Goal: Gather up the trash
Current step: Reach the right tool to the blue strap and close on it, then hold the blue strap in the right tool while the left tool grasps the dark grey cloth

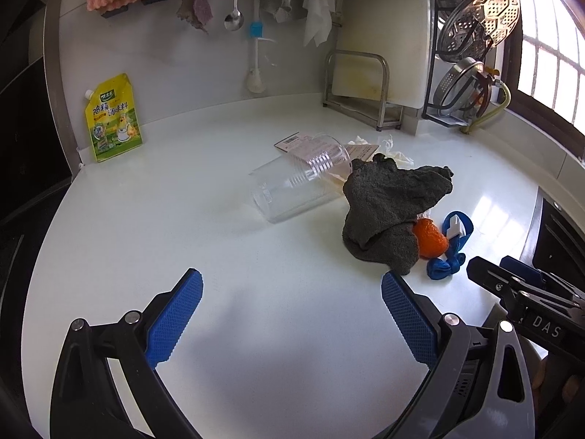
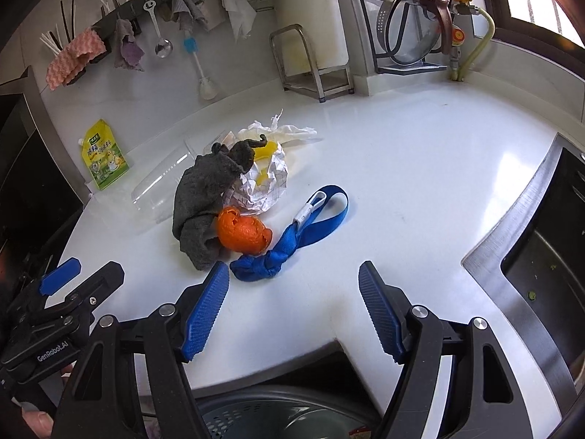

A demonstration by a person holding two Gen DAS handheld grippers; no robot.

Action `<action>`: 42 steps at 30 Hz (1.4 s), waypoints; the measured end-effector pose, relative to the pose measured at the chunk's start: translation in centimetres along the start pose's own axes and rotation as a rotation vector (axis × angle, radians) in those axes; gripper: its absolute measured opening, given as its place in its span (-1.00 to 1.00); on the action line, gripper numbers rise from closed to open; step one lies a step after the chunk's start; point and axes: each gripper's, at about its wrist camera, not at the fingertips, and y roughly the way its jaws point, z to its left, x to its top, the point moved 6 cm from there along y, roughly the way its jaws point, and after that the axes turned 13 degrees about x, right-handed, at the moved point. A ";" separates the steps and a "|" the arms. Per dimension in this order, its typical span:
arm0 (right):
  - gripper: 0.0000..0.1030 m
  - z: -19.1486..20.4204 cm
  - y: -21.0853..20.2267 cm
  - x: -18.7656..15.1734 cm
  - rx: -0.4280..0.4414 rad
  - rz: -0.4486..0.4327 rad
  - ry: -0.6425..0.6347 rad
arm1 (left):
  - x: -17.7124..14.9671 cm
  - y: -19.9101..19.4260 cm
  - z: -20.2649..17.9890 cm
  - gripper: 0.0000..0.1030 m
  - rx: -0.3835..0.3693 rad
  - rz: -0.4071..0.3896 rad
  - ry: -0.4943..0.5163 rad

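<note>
While both claws hung spread and empty over the worktop [image 2: 420,168], the step looked like the approach. Next, the right claw [image 2: 294,307] would need to pinch the blue strap [image 2: 292,237] just beyond it; the left claw [image 1: 292,314] stood near the grey cloth [image 1: 387,201].

A home kitchen: white tabletop [image 2: 402,153], sink [image 2: 541,256], hung ladle [image 1: 234,18] and cloths [image 1: 197,0], pot lids [image 2: 409,33] racked.

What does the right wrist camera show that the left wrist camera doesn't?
Only the right wrist view shows the steel sink and the crumpled white paper with yellow bits. Only the left wrist view shows the barcode label behind the clear plastic cups. Both show the grey cloth, orange peel, blue strap, yellow pouch, and both grippers open, holding nothing.
</note>
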 end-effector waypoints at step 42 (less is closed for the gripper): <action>-0.65 -2.9 -0.2 1.2 0.001 0.001 0.020 | 2.4 2.4 -4.1 0.87 -0.029 0.046 0.012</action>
